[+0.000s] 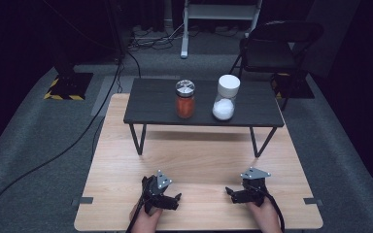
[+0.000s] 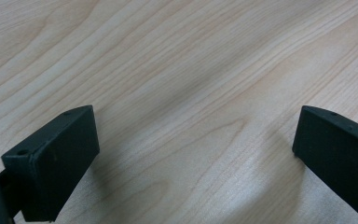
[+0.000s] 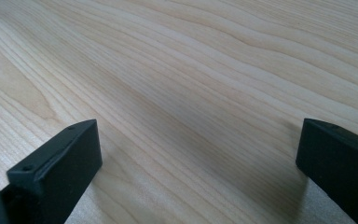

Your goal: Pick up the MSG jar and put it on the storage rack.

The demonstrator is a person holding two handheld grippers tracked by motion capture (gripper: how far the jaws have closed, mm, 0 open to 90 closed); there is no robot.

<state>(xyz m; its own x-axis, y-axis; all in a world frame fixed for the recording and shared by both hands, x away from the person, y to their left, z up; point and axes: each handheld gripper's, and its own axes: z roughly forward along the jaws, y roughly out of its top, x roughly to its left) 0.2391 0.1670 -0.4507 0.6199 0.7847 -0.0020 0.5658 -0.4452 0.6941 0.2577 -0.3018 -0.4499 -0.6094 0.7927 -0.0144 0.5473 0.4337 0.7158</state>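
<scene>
Fingers of both the left gripper (image 1: 177,198) and the right gripper (image 1: 229,192) spread wide over the bare table (image 1: 199,160), nothing seems begun, so reaching the two jars (image 1: 185,99) on the small shelf (image 1: 150,104) looks next.

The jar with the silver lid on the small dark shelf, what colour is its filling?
Orange-red, in the glass jar with the silver lid; best in the high view.

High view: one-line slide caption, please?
Both open grippers, left and right, rest on the wooden table.
</scene>
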